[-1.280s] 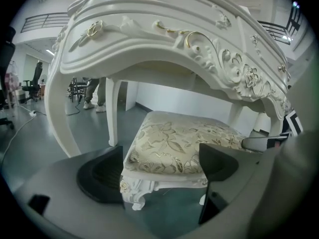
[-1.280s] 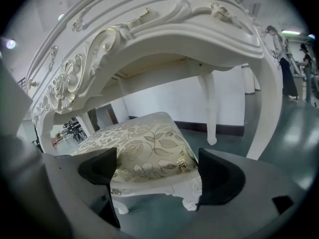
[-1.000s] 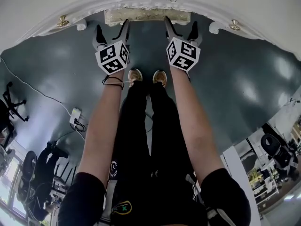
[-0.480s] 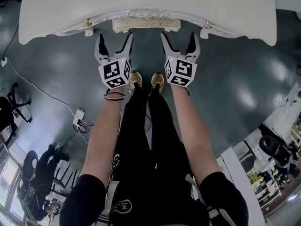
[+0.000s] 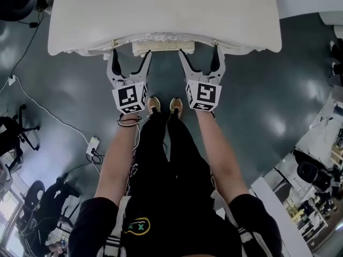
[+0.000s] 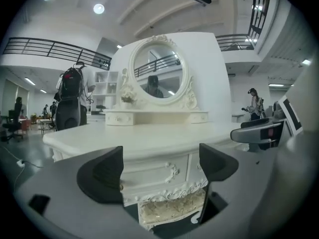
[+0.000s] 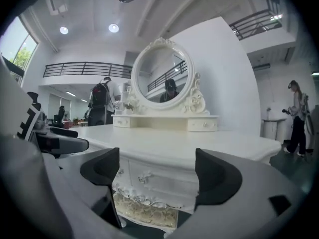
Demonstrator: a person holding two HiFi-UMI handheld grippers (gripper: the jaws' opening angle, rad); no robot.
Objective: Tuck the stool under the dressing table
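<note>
The left tongs (image 5: 130, 58) and right tongs (image 5: 199, 55) are both spread and empty. They are held just short of the dressing table's (image 5: 161, 15) front edge, one on either side of its knee gap, probably because nothing there needs gripping. The stool (image 5: 163, 48) sits tucked underneath with only its front rim showing, and open floor (image 5: 268, 106) lies all round.

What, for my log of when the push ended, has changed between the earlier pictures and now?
Both the left gripper and right gripper rose from stool-seat level, beneath the tabletop, to tabletop height, now facing the mirror. Nothing was grasped or released. Unchanged: jaws apart and empty; the stool tucked under the dressing table, only its front edge showing.
</note>
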